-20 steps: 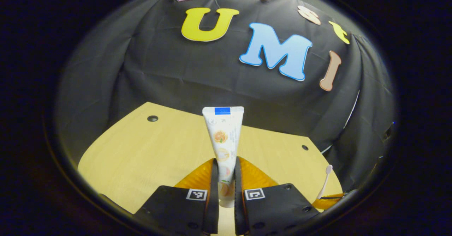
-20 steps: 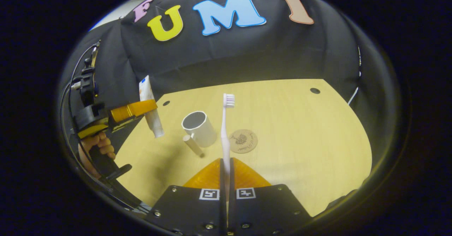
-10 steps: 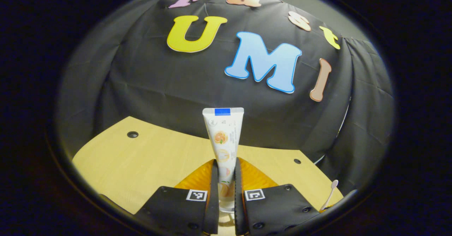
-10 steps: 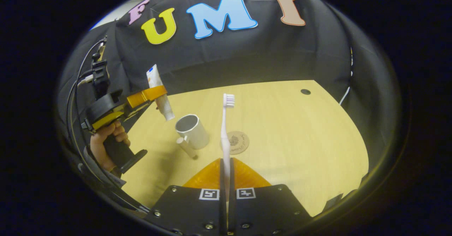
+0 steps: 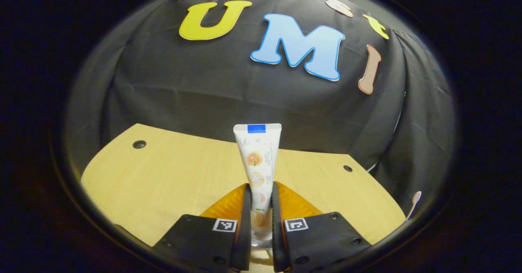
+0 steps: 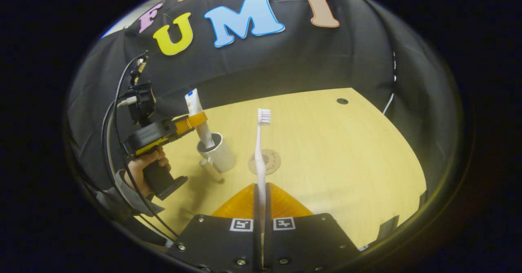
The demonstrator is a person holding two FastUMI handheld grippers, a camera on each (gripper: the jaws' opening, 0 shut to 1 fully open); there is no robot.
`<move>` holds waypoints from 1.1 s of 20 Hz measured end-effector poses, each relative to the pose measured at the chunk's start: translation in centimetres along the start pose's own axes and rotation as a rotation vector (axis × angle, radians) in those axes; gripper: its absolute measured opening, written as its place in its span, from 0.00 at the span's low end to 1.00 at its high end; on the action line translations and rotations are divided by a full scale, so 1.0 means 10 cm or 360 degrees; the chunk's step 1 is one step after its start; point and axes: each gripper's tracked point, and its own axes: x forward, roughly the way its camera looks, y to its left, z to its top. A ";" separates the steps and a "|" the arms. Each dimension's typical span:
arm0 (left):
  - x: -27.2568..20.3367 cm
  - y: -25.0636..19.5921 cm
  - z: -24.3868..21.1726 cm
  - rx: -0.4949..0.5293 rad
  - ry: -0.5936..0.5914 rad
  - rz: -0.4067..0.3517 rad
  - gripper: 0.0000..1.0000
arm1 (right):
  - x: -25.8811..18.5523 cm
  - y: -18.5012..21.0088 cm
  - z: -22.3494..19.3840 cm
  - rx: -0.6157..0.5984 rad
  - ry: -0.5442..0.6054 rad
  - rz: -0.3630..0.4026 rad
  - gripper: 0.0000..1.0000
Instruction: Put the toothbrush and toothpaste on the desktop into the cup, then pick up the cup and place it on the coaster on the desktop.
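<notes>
Loading the cup: left gripper clamps the toothpaste, cap end dipping into the cup; right gripper pinches the toothbrush beside it. Release follows, judged.

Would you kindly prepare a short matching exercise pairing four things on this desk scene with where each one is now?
Things:
1. white toothpaste tube
2. pale pink toothbrush
3. white cylindrical cup
4. round wooden coaster

Places:
A. clamped upright in the right gripper
B. flat on the desktop, right of the cup
C. held by the left gripper, lower end at the cup's mouth
D. standing on the desktop beside the coaster

Pairs: 1-C, 2-A, 3-D, 4-B
</notes>
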 end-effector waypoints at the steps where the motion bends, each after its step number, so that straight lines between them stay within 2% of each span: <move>1: 0.01 -0.01 -0.03 0.0008 0.0018 -0.0002 0.29 | 0.00 0.01 0.01 0.0004 -0.0002 0.0005 0.04; 3: -0.01 -0.05 -0.08 0.0009 0.0056 -0.0038 0.33 | 0.02 0.02 0.01 0.0012 0.0000 0.0014 0.04; 4: -0.01 -0.08 -0.11 0.0006 0.0076 -0.0061 0.29 | 0.03 0.02 0.01 0.0017 0.0000 0.0017 0.04; 5: -0.04 -0.10 -0.17 0.0012 0.0105 -0.0073 0.41 | 0.03 0.04 0.02 0.0022 0.0001 0.0025 0.04; 6: -0.04 -0.10 -0.21 0.0028 0.0115 -0.0075 0.39 | 0.04 0.06 0.02 0.0026 0.0004 0.0034 0.04; 8: -0.04 -0.09 -0.29 0.0044 0.0147 -0.0072 0.44 | 0.04 0.06 0.02 0.0020 0.0007 0.0046 0.04; 11: -0.08 -0.11 -0.24 0.0038 0.0116 -0.0082 0.63 | 0.05 0.06 0.03 0.0008 0.0012 0.0053 0.04; 13: -0.11 -0.10 -0.23 0.0041 0.0117 -0.0092 0.65 | 0.06 0.06 0.03 0.0010 0.0010 0.0056 0.04; 14: -0.12 -0.09 -0.24 0.0038 0.0121 -0.0083 0.81 | 0.07 0.06 0.04 0.0011 0.0009 0.0060 0.04; 15: -0.14 -0.08 -0.25 0.0028 0.0124 -0.0083 0.89 | 0.07 0.07 0.05 0.0010 0.0009 0.0064 0.04; 17: -0.18 -0.08 -0.25 0.0010 0.0127 -0.0079 0.87 | 0.06 0.08 0.07 -0.0003 0.0002 0.0072 0.04; 18: -0.20 -0.07 -0.25 0.0007 0.0129 -0.0081 0.85 | 0.07 0.10 0.09 -0.0012 -0.0002 0.0080 0.07; 19: -0.23 -0.08 -0.25 0.0007 0.0130 -0.0085 0.85 | 0.08 0.11 0.14 -0.0019 -0.0013 0.0090 0.04; 22: -0.36 -0.06 -0.19 0.0032 0.0118 -0.0078 0.84 | 0.14 0.20 0.30 -0.0039 -0.0057 0.0137 0.04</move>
